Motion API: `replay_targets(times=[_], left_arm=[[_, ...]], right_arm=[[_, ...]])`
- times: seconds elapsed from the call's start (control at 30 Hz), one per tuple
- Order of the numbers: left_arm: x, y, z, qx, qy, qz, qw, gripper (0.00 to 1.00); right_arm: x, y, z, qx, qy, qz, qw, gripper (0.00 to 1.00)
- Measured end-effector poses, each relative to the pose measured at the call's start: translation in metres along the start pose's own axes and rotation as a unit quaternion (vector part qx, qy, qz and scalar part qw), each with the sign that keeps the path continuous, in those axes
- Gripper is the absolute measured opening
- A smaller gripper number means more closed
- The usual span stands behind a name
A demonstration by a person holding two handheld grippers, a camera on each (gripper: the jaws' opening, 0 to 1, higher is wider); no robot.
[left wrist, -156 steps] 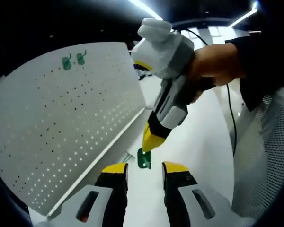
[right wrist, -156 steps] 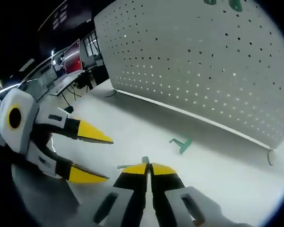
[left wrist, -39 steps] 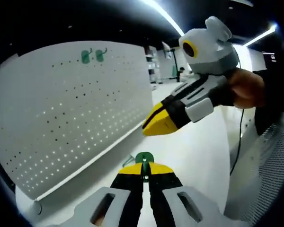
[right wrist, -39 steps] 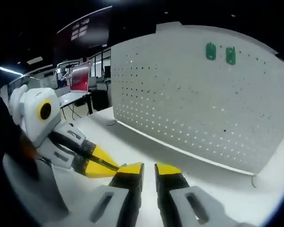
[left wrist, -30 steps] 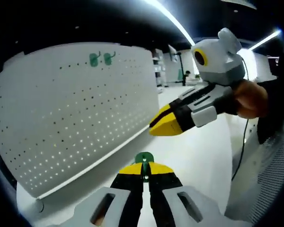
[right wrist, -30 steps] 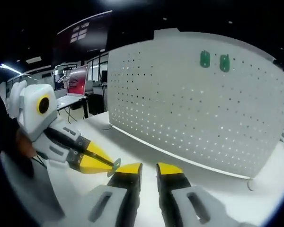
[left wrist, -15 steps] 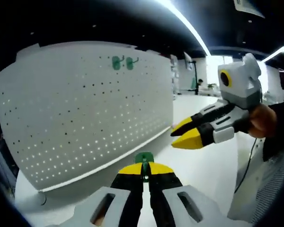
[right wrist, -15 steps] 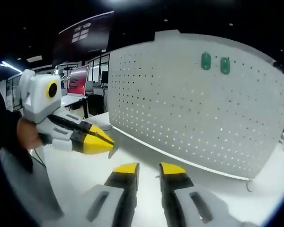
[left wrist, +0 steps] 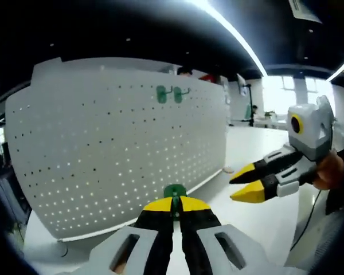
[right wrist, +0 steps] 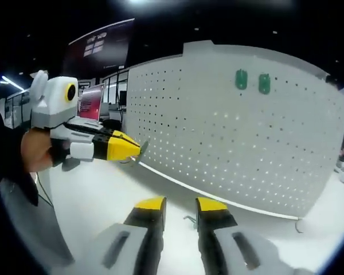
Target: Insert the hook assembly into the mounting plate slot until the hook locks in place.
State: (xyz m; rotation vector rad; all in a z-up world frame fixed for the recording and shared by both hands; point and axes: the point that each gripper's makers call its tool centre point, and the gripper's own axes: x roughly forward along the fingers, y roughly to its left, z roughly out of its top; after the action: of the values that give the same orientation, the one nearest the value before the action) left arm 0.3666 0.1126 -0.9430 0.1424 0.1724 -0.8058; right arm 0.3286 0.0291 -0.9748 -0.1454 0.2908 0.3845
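Left hand-held gripper (left wrist: 173,207) has its jaws clamped together on a green hook (left wrist: 174,191), lifted off the white worktop (left wrist: 258,220) and facing the upright pegboard (left wrist: 103,166). Two green hooks (left wrist: 169,94) already hang high on the pegboard, side by side. Right hand-held gripper (right wrist: 181,205) sits with jaws parted, nothing between them, low over the worktop near the pegboard's bottom edge. A small metal piece (right wrist: 190,218) lies on the worktop just beyond it.
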Motion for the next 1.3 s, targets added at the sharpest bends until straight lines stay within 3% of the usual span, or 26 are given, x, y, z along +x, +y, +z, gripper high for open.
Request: replay_targets(times=[0.73, 1.3], left_arm=[[0.014, 0.024, 0.041, -0.013, -0.045, 0.037, 0.9982, 0.02], [0.022, 0.044, 0.057, -0.024, -0.071, 0.058, 0.9956, 0.02]], right_arm=[[-0.002, -0.009, 0.005, 0.001, -0.012, -0.01, 0.9999, 0.19], [-0.001, -0.01, 0.002, -0.005, -0.007, -0.013, 0.9999, 0.2]])
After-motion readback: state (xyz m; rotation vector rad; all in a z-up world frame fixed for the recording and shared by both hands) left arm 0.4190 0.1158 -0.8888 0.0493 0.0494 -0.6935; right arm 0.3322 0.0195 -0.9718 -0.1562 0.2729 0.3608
